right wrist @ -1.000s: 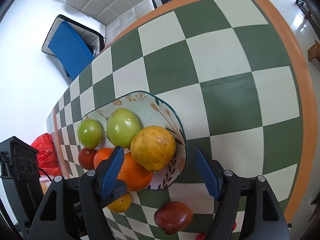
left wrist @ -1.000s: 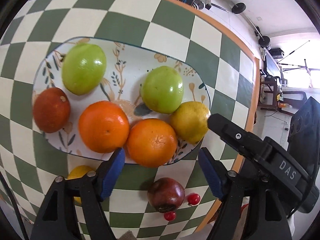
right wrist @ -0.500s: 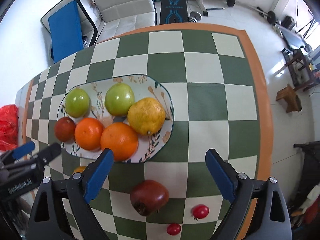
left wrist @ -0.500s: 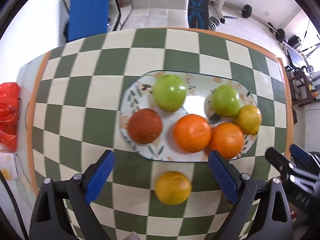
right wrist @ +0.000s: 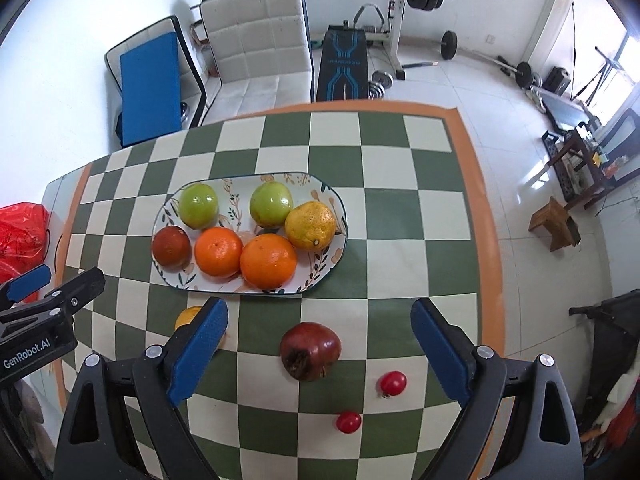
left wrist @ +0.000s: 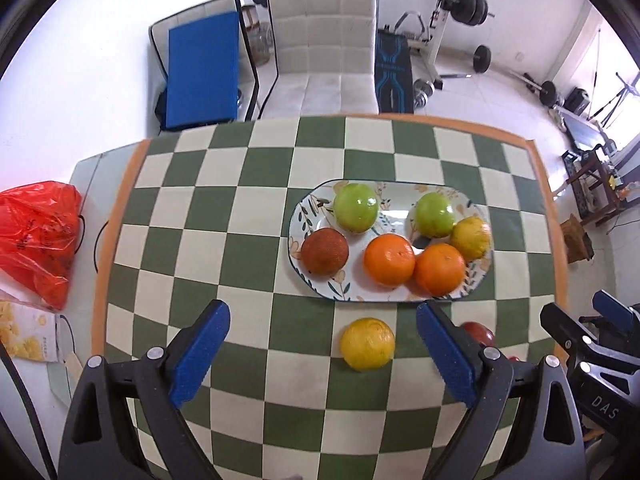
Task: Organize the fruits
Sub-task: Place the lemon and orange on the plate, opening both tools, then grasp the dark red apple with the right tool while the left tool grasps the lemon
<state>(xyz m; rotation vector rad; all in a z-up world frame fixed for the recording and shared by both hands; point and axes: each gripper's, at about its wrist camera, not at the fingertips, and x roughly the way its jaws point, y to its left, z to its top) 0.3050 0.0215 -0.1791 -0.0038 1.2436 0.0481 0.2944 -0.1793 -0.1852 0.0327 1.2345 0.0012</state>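
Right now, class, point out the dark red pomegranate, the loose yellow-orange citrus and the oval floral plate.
Dark red pomegranate (right wrist: pixel 310 350): right wrist view, its rounded side.
Loose yellow-orange citrus (left wrist: pixel 367 344): left wrist view, its top.
Oval floral plate (right wrist: pixel 168 278): right wrist view, near-left rim.

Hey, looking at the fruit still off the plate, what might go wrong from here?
1. The plate already holds six fruits, so adding the pomegranate may nudge one over the rim.
2. The two cherry tomatoes are small and round; wide-open fingers may flick them toward the near table edge.
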